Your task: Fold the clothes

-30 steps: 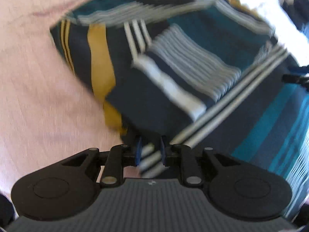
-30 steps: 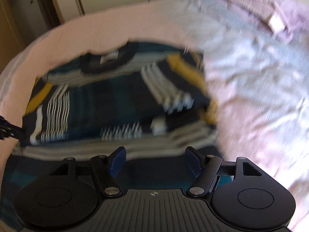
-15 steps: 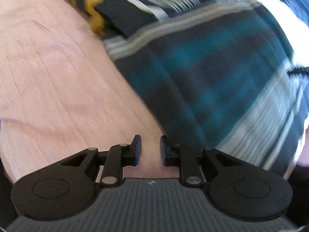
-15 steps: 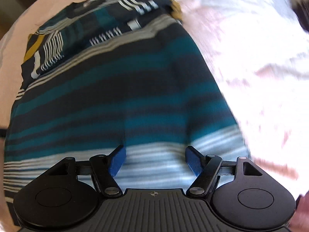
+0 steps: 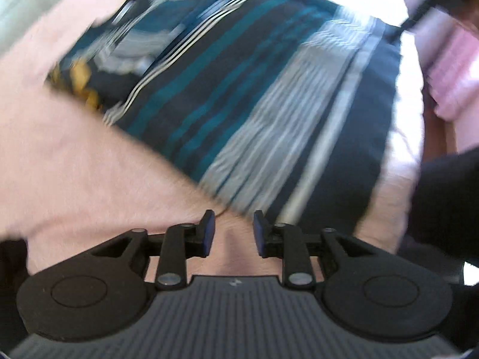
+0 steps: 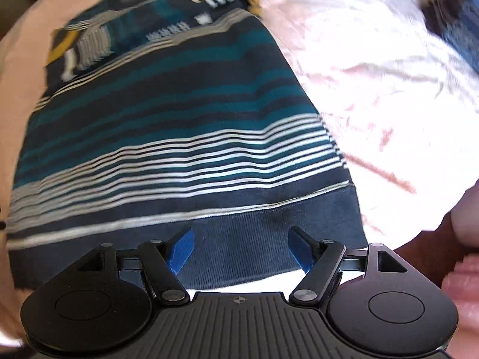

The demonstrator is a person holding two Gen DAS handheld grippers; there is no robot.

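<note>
A striped sweater (image 5: 269, 95) in navy, teal, white and mustard lies flat on a pink bedsheet (image 5: 74, 155), its sleeves folded in near the collar. My left gripper (image 5: 233, 230) hovers over bare sheet just off the sweater's bottom corner; its jaws are opening and nothing is between them. In the right wrist view the sweater (image 6: 167, 113) fills the middle. My right gripper (image 6: 239, 248) stands open above the navy ribbed hem (image 6: 245, 224), with the hem under the gap and the pads not pressing it.
Brightly lit pink bedding (image 6: 374, 68) spreads to the right of the sweater. Dark blue cloth (image 6: 461, 21) lies at the far right top. A dark sleeve (image 5: 446, 197) and folded pink cloth (image 5: 452, 68) sit at the right of the left wrist view.
Both grippers have drawn back from the folded sleeves toward the sweater's hem. The left gripper let go of the striped cloth and its jaws have spread. The right gripper stayed open.
</note>
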